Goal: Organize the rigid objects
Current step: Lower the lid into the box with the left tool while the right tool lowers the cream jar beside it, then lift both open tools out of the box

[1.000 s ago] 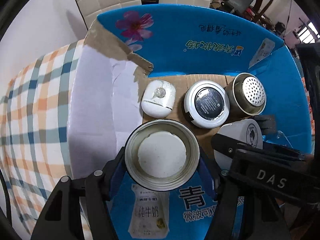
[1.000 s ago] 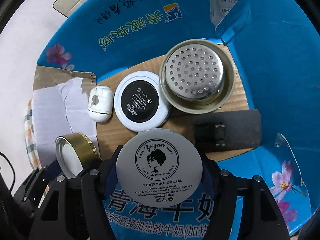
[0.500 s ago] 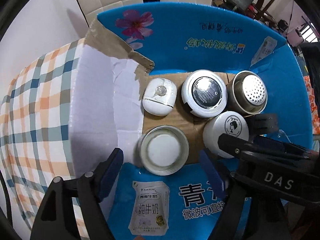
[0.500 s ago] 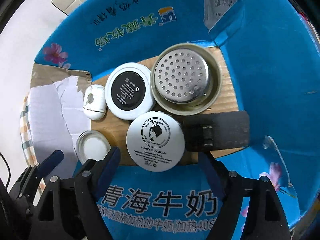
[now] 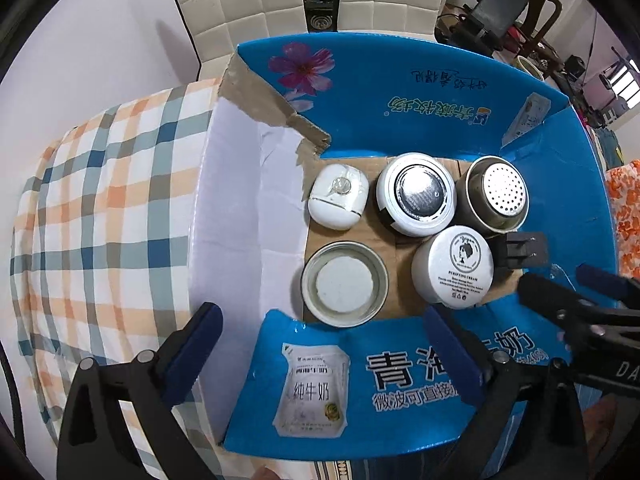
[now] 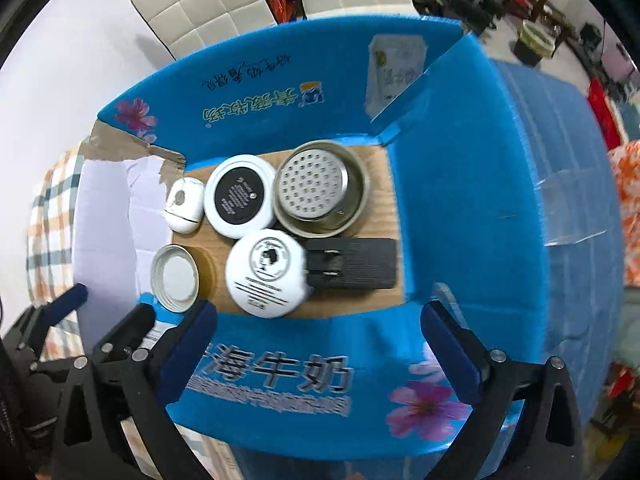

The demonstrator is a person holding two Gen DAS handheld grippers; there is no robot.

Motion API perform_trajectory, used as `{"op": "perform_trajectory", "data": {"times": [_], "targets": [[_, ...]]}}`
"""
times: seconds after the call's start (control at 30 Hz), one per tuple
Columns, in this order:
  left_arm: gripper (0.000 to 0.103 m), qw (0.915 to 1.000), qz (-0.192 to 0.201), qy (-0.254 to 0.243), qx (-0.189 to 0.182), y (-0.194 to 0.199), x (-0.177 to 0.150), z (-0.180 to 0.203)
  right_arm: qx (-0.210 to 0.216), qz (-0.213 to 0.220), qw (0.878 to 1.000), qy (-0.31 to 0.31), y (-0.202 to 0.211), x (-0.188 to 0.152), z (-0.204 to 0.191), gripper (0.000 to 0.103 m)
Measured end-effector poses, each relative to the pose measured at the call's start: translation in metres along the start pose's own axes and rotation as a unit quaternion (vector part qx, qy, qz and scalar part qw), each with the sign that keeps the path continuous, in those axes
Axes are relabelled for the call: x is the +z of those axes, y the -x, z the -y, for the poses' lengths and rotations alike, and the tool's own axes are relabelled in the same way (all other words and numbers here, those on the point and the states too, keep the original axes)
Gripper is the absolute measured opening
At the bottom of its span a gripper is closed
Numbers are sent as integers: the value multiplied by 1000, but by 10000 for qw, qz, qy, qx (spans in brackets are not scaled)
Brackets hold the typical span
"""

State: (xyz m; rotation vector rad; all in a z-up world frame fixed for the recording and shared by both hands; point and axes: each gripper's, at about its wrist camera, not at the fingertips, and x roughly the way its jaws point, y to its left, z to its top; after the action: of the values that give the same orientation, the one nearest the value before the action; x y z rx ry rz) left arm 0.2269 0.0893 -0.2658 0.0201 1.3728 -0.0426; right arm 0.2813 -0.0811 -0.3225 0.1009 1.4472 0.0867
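Note:
A blue cardboard box holds the objects on its brown floor. A gold-rimmed tin with a white inside sits at the near left. A white cream jar stands beside it. My left gripper hangs above the tin, jaws opening wide, pads touching nothing. My right gripper hovers over the cream jar, jaws also opening, nothing between them. Behind are a small white case, a white jar with a black label and a metal strainer cup.
A black plug adapter lies right of the cream jar. The box's left flap is torn and white. The box rests on a checked cloth. Pale padded chairs stand behind.
The left gripper let go of the gold-rimmed tin and the right let go of the cream jar; both now rest on the box floor. Both jaws spread wide, and the right gripper rose.

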Motion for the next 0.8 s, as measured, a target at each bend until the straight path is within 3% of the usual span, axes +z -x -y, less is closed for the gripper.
{"op": "perform_trajectory", "data": {"times": [0.37,0.8], "targets": [[103,9993,318,188,74,33,-9,-6,9,139,9997,219,34,-25,6,103],[103,9928,1123,400,58,139,-42,5,113,983,9936,538,151,-68,14,103]]}}
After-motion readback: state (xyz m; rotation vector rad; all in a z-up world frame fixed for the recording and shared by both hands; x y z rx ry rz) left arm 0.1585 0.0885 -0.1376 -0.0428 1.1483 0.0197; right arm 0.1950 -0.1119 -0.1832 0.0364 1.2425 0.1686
